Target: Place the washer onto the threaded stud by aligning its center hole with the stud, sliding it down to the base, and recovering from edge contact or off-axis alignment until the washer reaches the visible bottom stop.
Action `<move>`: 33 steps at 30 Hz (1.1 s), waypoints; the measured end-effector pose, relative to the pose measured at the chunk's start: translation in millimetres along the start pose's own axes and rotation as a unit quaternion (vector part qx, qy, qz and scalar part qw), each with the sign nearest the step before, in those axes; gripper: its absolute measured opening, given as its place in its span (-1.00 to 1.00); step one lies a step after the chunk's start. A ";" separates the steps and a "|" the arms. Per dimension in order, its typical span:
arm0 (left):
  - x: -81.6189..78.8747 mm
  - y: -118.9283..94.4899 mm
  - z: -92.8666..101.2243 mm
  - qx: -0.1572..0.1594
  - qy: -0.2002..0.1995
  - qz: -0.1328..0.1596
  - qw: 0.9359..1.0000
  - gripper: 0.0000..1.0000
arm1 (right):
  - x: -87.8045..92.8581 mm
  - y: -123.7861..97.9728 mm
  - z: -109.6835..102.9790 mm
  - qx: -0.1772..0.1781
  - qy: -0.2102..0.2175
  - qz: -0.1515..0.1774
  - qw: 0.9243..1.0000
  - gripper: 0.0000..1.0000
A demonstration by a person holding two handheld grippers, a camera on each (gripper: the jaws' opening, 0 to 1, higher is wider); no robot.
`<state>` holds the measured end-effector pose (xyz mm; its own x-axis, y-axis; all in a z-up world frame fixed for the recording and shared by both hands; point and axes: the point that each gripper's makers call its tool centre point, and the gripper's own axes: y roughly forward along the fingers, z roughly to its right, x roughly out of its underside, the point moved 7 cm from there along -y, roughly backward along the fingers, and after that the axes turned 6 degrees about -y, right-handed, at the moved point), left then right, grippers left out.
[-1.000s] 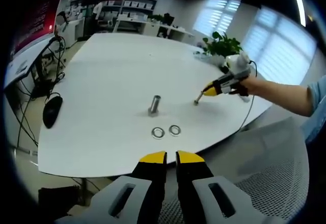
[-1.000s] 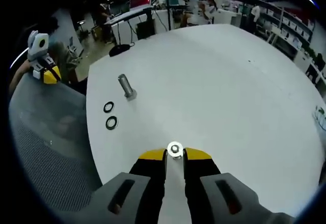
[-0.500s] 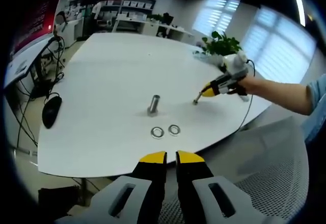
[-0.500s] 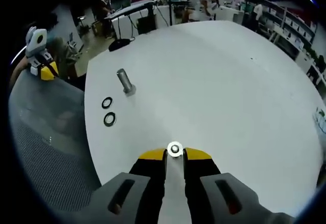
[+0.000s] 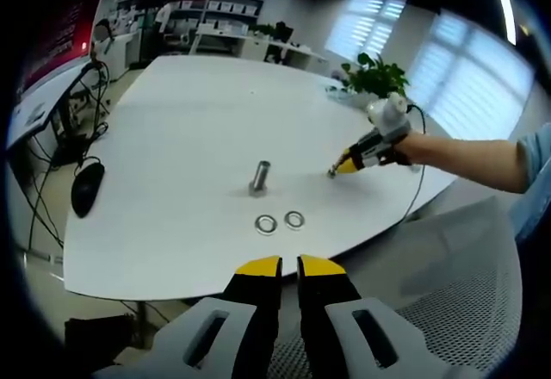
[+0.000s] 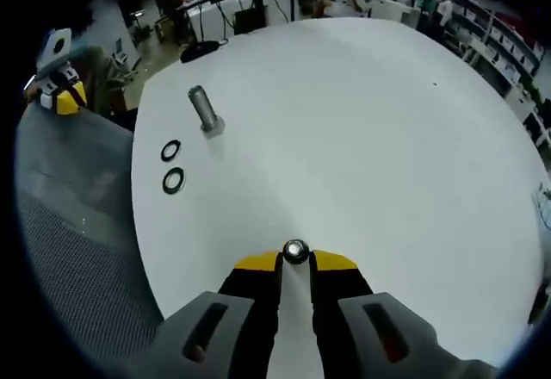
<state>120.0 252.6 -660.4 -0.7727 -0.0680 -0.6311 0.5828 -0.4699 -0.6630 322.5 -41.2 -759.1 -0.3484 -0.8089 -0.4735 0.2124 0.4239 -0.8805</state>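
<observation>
Right gripper (image 6: 295,263) is clamped on a small silver washer (image 6: 295,251), pinched at the very tips of its yellow jaws just above the white table (image 6: 362,121); we also see it from the left gripper view, held out at the table's far right side with the washer at its tip. Our left gripper (image 5: 288,267) hangs back off the near edge with its jaws nearly together and nothing between them.

We judge the task barely begun: the washer is picked up but sits well apart from the threaded stud (image 5: 261,177), which stands upright and bare near the middle of the table. Two more washers (image 5: 280,221) lie flat side by side just near of the stud. Carrying over, lining up the hole and sliding down to the base all remain.

Around us is an office: a round white tabletop, a computer mouse (image 5: 88,188) with cables at the left edge, a potted plant (image 5: 376,77) at the far side, shelves and bright blinds beyond, and a grey mesh chair (image 5: 448,284) near us.
</observation>
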 end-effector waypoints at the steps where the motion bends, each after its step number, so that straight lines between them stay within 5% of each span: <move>1: 0.0 0.1 0.0 0.000 0.000 0.000 1.000 -0.91 | 0.9 1.6 -0.4 0.000 -0.001 -0.003 1.000 -0.71; 10: 0.4 0.0 0.4 0.001 0.001 -0.002 1.000 -0.91 | 10.1 -12.5 -4.8 -0.012 0.011 -0.011 1.000 -0.60; 21: 0.2 0.2 2.0 0.007 0.003 -0.002 1.000 -0.92 | 0.6 -104.2 -25.9 0.044 0.031 0.117 0.992 -0.52; 26: 0.2 -0.5 1.5 0.006 -0.003 0.001 1.000 -0.92 | 2.2 -139.3 -58.7 0.038 0.052 0.175 0.982 -0.52; 33: 0.0 -1.3 1.7 0.007 -0.015 0.007 1.000 -0.92 | 19.5 -167.9 -91.6 0.035 0.096 0.208 0.973 -0.52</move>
<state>118.8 251.7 -658.9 -0.7713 -0.1003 -0.6285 0.5906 -0.4808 -0.6481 196.4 -90.8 -622.7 -0.3816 -0.4804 -0.7897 0.4300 0.6641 -0.6117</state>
